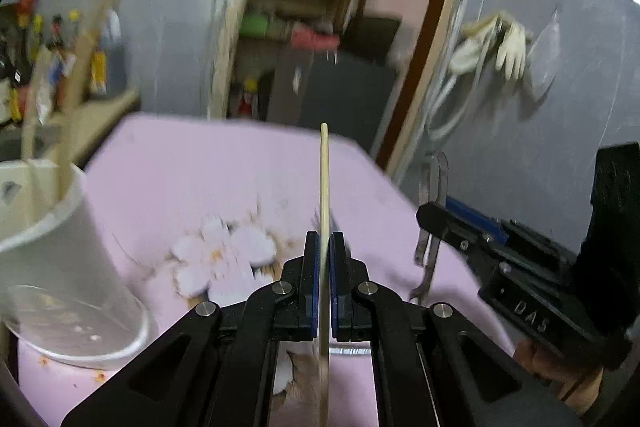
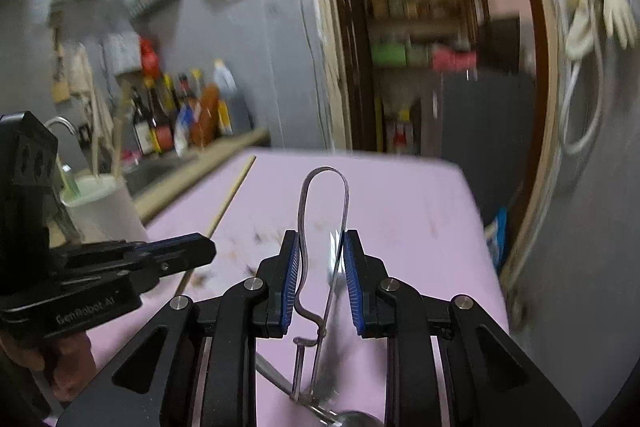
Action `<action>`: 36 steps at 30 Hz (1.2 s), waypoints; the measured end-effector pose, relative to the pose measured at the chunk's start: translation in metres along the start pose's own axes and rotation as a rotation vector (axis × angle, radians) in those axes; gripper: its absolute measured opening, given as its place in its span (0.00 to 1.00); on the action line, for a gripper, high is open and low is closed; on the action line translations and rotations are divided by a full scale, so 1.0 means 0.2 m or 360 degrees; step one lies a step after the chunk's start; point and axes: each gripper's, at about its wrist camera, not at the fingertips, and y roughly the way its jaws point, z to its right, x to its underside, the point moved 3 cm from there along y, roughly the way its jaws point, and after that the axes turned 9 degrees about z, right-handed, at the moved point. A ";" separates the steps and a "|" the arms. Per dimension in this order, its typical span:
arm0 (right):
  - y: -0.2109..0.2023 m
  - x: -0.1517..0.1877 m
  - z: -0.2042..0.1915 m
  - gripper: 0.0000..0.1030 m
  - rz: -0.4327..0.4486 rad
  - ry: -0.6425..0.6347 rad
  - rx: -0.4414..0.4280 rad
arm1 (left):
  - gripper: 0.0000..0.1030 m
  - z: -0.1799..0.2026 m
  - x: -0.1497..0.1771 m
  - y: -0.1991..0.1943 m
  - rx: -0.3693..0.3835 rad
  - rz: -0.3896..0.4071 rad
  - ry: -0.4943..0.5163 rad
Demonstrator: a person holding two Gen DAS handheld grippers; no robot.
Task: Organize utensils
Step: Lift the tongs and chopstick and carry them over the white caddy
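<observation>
My left gripper (image 1: 325, 247) is shut on a thin wooden stick (image 1: 324, 183) that points up and away over the pink table (image 1: 192, 167). My right gripper (image 2: 322, 247) is shut on metal tongs (image 2: 324, 211), their looped end pointing away; it shows at the right of the left wrist view (image 1: 460, 227) with the tongs (image 1: 430, 223). A white utensil cup (image 1: 68, 251) with wooden sticks in it stands at the left, also in the right wrist view (image 2: 104, 203). The left gripper (image 2: 180, 251) and its stick (image 2: 232, 195) show there too.
A clear plastic lid or dish (image 1: 72, 319) leans by the cup's base. White round pieces and crumbs (image 1: 224, 255) lie mid-table. A metal spoon (image 2: 352, 419) lies under my right gripper. Bottles (image 2: 180, 115) line a counter beyond the table's left edge. A doorway (image 2: 432, 47) is behind.
</observation>
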 end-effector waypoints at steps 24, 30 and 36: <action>0.00 -0.53 -0.66 0.19 0.0581 -0.0048 -0.0347 | 0.02 -0.64 -0.52 -0.68 -0.0478 0.0747 -0.0069; 0.10 -0.55 -0.81 0.19 0.0613 -0.0005 -0.0409 | 0.02 -0.86 -0.53 -0.75 -0.0565 0.0806 -0.0129; 0.20 -0.48 -0.89 0.19 0.0573 -0.0016 -0.0401 | 0.02 -0.99 -0.47 -0.71 -0.0627 0.0822 -0.0200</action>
